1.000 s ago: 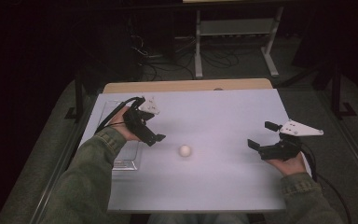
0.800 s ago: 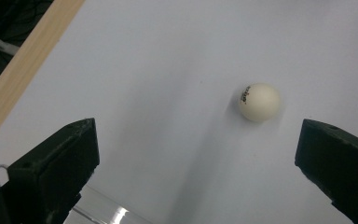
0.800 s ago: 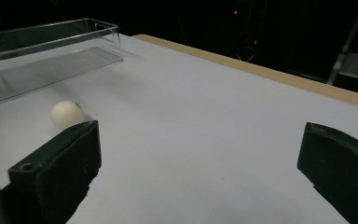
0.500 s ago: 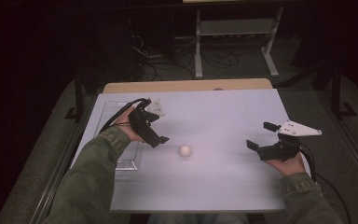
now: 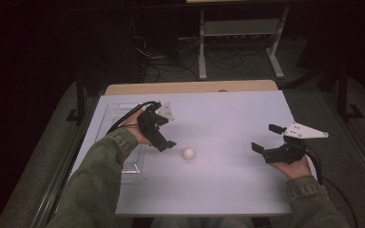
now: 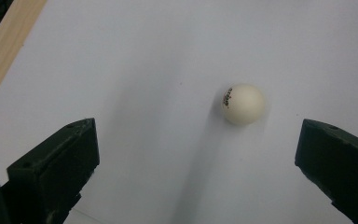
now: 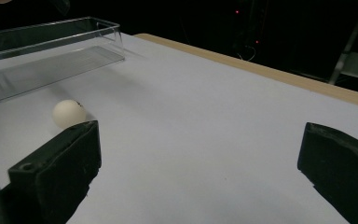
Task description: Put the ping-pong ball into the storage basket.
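We've got the left gripper (image 5: 167,144) wide open, empty, w/ the ball (image 5: 188,153) at its 4 o'clock, mid-table (image 5: 228,190). Let's centre jaws round it, close gently so it doesn't roll. Right gripper (image 5: 265,138) also wide open, empty, well apart.

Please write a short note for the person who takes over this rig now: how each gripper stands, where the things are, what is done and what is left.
Left gripper: open, empty, jaws pointed at the white ball, which lies just ahead of them, not yet between them.
Right gripper: open, empty, held off to the right side of the table.
The ball rests on the white surface, untouched. A clear plastic tray sits at the left edge of the table, with nothing visible in it.
Done: approach only.
Left: probably close the left jaws on the ball and carry it, perhaps to the tray.
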